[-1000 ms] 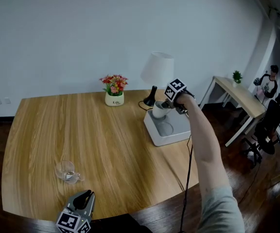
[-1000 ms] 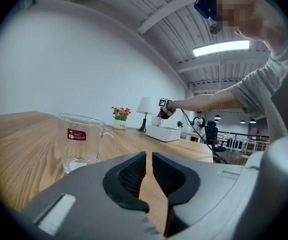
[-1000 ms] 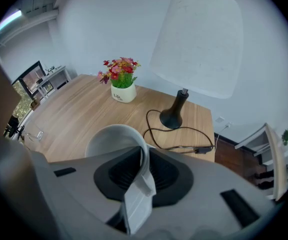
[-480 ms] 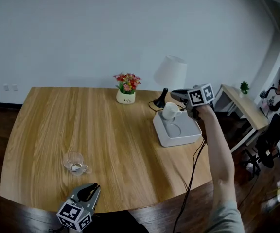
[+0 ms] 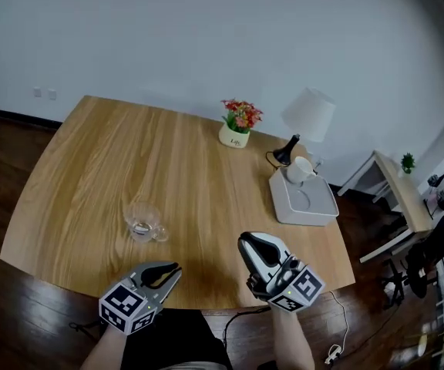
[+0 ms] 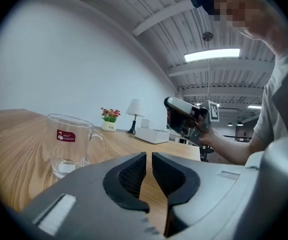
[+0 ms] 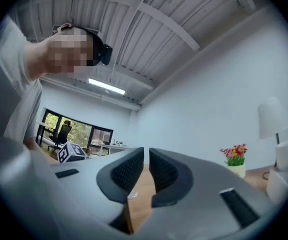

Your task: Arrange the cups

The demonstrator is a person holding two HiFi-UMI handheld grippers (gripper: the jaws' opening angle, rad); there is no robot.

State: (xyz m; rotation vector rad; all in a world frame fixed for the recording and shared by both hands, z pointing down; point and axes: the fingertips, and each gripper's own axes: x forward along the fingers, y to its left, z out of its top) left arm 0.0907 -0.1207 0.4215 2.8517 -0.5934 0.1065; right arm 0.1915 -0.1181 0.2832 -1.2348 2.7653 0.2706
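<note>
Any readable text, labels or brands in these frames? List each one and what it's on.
"RED CHERRY": white print on the red label on the side of the glass mug, read in the left gripper view.
White flower pot: dark print on its front, too small to read in any view.
No other text is legible.
</note>
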